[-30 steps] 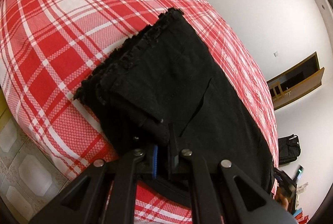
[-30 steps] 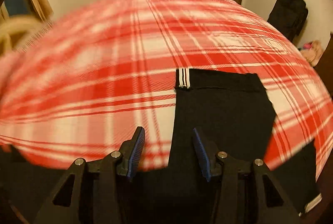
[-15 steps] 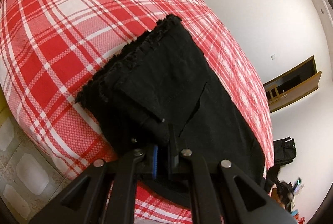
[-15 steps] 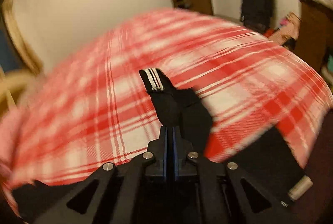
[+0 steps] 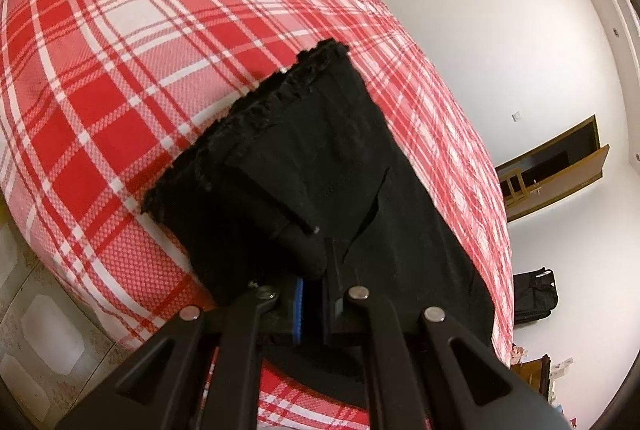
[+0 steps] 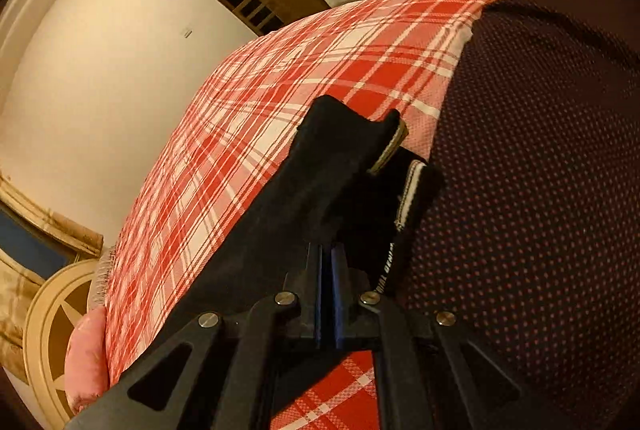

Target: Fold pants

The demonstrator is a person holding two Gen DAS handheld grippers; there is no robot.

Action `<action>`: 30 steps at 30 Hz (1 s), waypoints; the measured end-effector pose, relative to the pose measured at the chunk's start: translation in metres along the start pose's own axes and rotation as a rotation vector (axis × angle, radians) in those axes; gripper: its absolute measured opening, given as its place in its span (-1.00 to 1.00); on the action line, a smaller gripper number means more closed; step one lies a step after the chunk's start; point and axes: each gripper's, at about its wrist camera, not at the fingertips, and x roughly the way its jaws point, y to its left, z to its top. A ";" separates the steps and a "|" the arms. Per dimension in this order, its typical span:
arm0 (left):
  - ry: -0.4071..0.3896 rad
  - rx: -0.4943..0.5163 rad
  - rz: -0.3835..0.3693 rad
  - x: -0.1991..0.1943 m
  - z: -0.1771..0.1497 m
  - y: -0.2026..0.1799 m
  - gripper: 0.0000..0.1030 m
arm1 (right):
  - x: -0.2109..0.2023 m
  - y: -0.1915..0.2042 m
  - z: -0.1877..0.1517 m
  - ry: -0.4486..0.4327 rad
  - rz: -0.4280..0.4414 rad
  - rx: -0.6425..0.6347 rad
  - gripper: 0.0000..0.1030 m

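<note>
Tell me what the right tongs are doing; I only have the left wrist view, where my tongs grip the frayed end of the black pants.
Observer: The right tongs are shut on the pants, pinching black fabric beside the striped waistband.
Operator: Is that end flat on the bed?
Observer: No, it stands bunched above the plaid bedspread, one corner curled over.
Operator: Anything close on that side?
Observer: A dark cloth with red dots fills the right of that view, next to the waistband.
</note>
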 end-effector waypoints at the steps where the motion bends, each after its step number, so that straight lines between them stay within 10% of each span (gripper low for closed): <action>1: -0.001 0.000 0.000 0.000 0.000 0.000 -0.88 | 0.001 -0.001 0.000 0.004 -0.001 0.005 -0.92; 6: -0.008 0.012 0.006 0.000 0.001 -0.003 -0.88 | 0.007 -0.007 0.002 0.015 0.050 0.044 -0.89; 12: -0.002 0.016 0.027 0.005 0.000 -0.002 -0.88 | 0.002 -0.009 0.000 -0.010 0.117 0.100 -0.04; 24: -0.005 0.031 0.038 0.009 0.003 -0.006 -0.88 | 0.028 0.034 -0.013 0.019 -0.126 -0.096 -0.01; 26: -0.008 0.037 0.036 0.008 0.003 -0.008 -0.88 | 0.033 0.039 -0.015 0.030 -0.105 -0.112 -0.26; 27: -0.009 0.035 0.033 0.008 0.004 -0.008 -0.88 | 0.037 0.041 -0.014 0.044 -0.068 -0.110 -0.93; 30: -0.012 0.022 0.010 0.002 0.007 -0.010 -0.88 | 0.035 0.042 -0.015 0.065 -0.012 -0.090 -0.95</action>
